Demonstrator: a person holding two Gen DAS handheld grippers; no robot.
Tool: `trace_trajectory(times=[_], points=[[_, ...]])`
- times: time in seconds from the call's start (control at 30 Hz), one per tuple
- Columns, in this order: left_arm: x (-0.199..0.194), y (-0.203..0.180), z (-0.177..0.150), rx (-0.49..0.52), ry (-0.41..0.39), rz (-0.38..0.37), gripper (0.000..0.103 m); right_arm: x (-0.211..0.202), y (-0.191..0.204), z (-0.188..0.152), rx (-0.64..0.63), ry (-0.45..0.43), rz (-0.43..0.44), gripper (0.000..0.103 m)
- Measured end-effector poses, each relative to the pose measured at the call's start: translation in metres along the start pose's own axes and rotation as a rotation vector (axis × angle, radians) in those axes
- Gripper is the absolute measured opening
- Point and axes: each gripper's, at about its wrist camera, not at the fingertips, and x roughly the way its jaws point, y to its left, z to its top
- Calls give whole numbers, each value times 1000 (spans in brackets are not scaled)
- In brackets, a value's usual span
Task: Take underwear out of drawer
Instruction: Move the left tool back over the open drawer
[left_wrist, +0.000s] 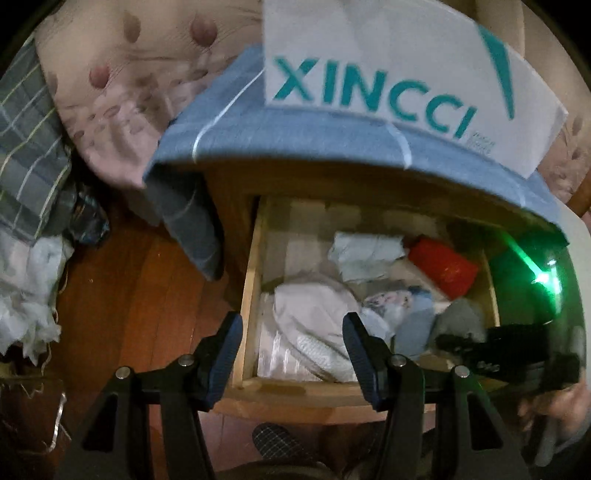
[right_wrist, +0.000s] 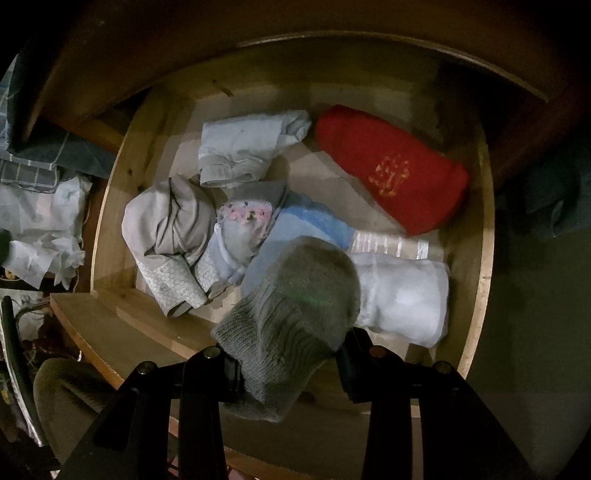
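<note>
The wooden drawer (left_wrist: 251, 280) (right_wrist: 484, 221) stands pulled out, with several soft pieces inside. My right gripper (right_wrist: 291, 369) is shut on a grey knitted garment (right_wrist: 291, 310) and holds it just over the drawer's front. Behind it lie floral-patterned underwear (right_wrist: 240, 225), a beige garment (right_wrist: 166, 221), a pale blue folded piece (right_wrist: 247, 147), a red roll (right_wrist: 391, 173) and a white roll (right_wrist: 402, 295). My left gripper (left_wrist: 291, 350) hangs open over the drawer's front left corner, above a white-beige garment (left_wrist: 310, 317), with nothing between its fingers. The right gripper (left_wrist: 458, 343) shows dark at the right, by the grey garment (left_wrist: 458, 317).
A white bag printed XINCCI (left_wrist: 388, 66) lies on the blue cloth (left_wrist: 277, 140) covering the cabinet top above the drawer. Floral bedding (left_wrist: 122, 85) and a plaid cloth (left_wrist: 29, 155) lie to the left, over red-brown wooden floor (left_wrist: 140, 295). A person's hand (left_wrist: 557, 406) holds the right gripper.
</note>
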Motion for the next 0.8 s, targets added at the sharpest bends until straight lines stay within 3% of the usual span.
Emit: trace_trajectory(times=[0.13,0.27,0.4,0.53,0.8], points=[[14,6,-19,-46,-18,-15,58,-4,0,0,-2,-22,1,35],[21,8,-19,-67,-12,-21,58,-10,0,-2,3,-52,16,35],[14,11,-22,-78,-58,-32,58,-13,-1,-2,12,-68,27,35],[17,11,-24,-78,-39,-41,58,-18,-2,-3,20,-90,39,35],[19,3,-27,-44,-37,-25,58,-35,6,-7,-34,-126,-36,35]])
